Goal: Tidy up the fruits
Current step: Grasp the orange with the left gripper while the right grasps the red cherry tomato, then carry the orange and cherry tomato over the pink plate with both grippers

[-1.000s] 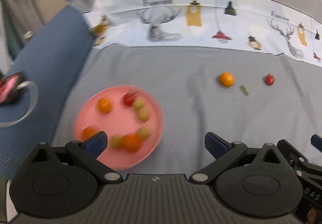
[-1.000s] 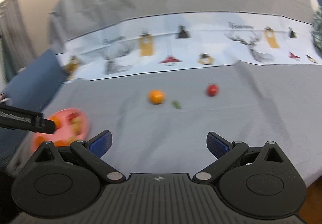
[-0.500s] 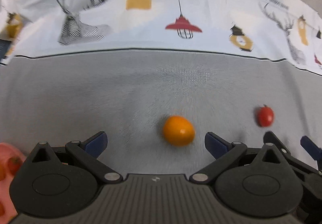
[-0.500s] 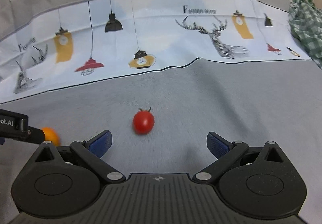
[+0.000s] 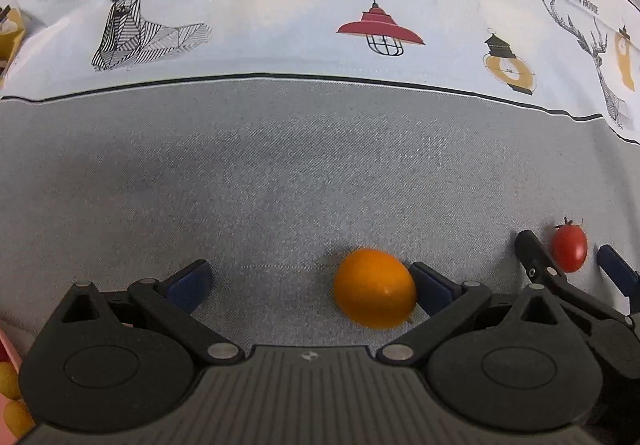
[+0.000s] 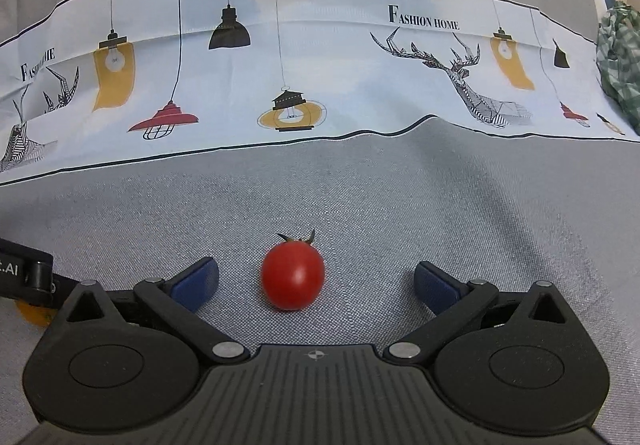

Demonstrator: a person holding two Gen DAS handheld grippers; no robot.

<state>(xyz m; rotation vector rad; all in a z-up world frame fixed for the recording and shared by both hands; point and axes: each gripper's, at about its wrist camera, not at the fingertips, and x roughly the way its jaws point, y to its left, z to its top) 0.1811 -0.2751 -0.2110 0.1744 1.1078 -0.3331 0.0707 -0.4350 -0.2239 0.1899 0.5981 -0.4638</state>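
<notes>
An orange kumquat [image 5: 375,288] lies on the grey cloth between the open fingers of my left gripper [image 5: 310,285], close against the right finger. A red cherry tomato [image 6: 292,275] lies on the cloth between the open fingers of my right gripper [image 6: 316,283], near the middle of the gap. In the left wrist view the tomato [image 5: 569,248] shows at the right between the right gripper's fingers [image 5: 536,253]. In the right wrist view a sliver of the kumquat [image 6: 32,313] shows at the left under the left gripper's body [image 6: 24,271].
A pink plate [image 5: 6,349] with yellow fruits [image 5: 12,397] sits at the lower left edge of the left wrist view. A white printed band [image 6: 320,65] crosses the cloth behind the fruits. A green checked cloth [image 6: 620,57] lies at the far right.
Both grippers have moved forward and down over the cloth. The kumquat now sits between the left fingers and the tomato between the right fingers. The plate has slid out of view to the left.
</notes>
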